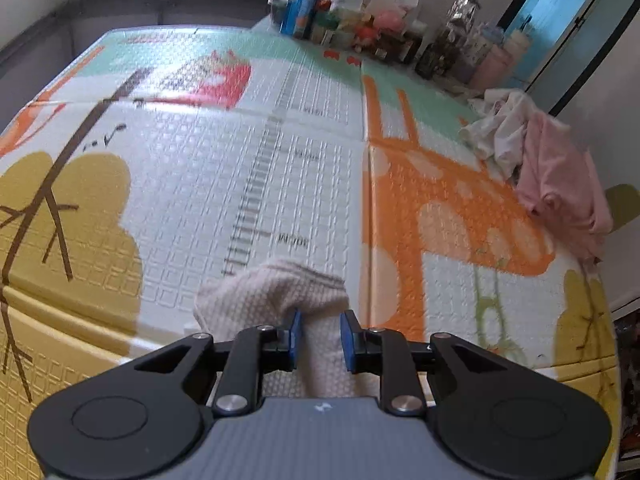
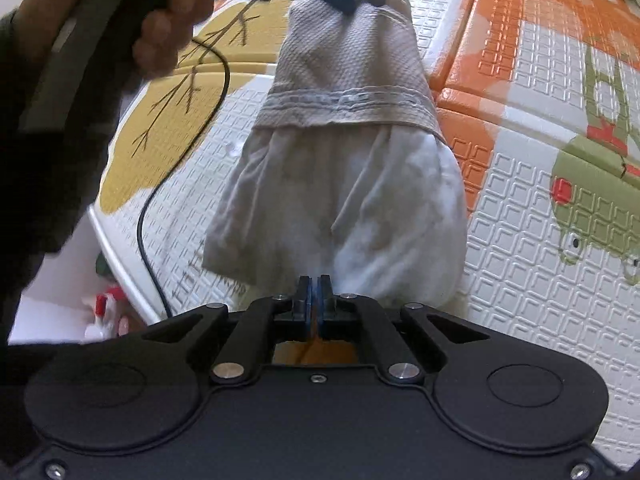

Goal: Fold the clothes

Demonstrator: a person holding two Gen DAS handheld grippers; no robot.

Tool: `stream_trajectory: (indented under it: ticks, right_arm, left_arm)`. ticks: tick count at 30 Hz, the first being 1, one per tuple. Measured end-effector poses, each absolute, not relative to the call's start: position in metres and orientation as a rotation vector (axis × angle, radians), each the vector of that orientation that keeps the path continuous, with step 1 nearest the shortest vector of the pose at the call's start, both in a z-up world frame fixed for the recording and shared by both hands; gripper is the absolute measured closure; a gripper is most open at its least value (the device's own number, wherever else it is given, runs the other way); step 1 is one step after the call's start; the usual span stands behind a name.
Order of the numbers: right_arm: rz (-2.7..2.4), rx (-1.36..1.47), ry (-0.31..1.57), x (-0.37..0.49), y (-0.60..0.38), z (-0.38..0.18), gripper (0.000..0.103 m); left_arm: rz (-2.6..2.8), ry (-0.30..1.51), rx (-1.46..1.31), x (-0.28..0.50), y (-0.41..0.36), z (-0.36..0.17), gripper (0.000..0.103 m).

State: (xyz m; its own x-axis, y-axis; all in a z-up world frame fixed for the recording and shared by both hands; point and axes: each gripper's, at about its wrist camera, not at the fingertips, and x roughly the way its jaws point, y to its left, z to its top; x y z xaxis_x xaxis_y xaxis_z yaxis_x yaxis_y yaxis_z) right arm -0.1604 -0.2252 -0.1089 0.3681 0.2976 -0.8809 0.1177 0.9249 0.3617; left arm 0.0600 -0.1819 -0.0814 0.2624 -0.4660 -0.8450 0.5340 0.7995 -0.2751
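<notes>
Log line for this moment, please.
step: garment lifted over mat | left gripper: around top end | right gripper: shut on hem | pile: waiting

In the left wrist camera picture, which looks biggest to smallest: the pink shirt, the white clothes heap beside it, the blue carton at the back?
1. Crumpled pink shirt at the play mat's right edge.
2. Rumpled white clothes heap just behind it.
3. Tall blue carton among the clutter at the back.

The carton is farthest away, so its real size is unsure.
</notes>
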Motion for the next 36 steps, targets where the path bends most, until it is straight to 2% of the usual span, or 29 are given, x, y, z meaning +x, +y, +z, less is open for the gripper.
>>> stream_trajectory:
  ticks: [7,12,19,27,30,31,36]
  right_arm:
    - [0.093,0.323,1.026,-0.167,-0.241,-0.065,0.099]
    - [0.054,0.326,0.982,-0.154,-0.26,-0.059,0.099]
    - [0.06,0.312,0.99,-0.147,-0.261,-0.069,0.099]
    - [0.063,0.299,1.031,-0.149,-0.255,-0.084,0.098]
    - [0.063,0.297,1.042,-0.152,-0.254,-0.088,0.099]
    - [0.064,0.299,1.045,-0.154,-0.255,-0.089,0.099]
    - [0.068,0.299,1.054,-0.162,-0.257,-0.094,0.099]
  left_arm:
    - [-0.713,1.127,0.004,0.035,-0.157,-0.074,0.079]
    - [-0.739,1.134,-0.044,0.018,-0.139,-0.068,0.079]
    - [-0.758,1.203,-0.159,-0.005,-0.116,-0.083,0.081]
    - [-0.719,1.237,-0.122,-0.02,-0.112,-0.102,0.081]
    - [-0.69,1.251,-0.116,-0.019,-0.108,-0.11,0.084]
    - [-0.68,1.251,-0.109,-0.019,-0.107,-0.111,0.089]
    - [-0.652,1.257,-0.102,-0.019,-0.102,-0.116,0.091]
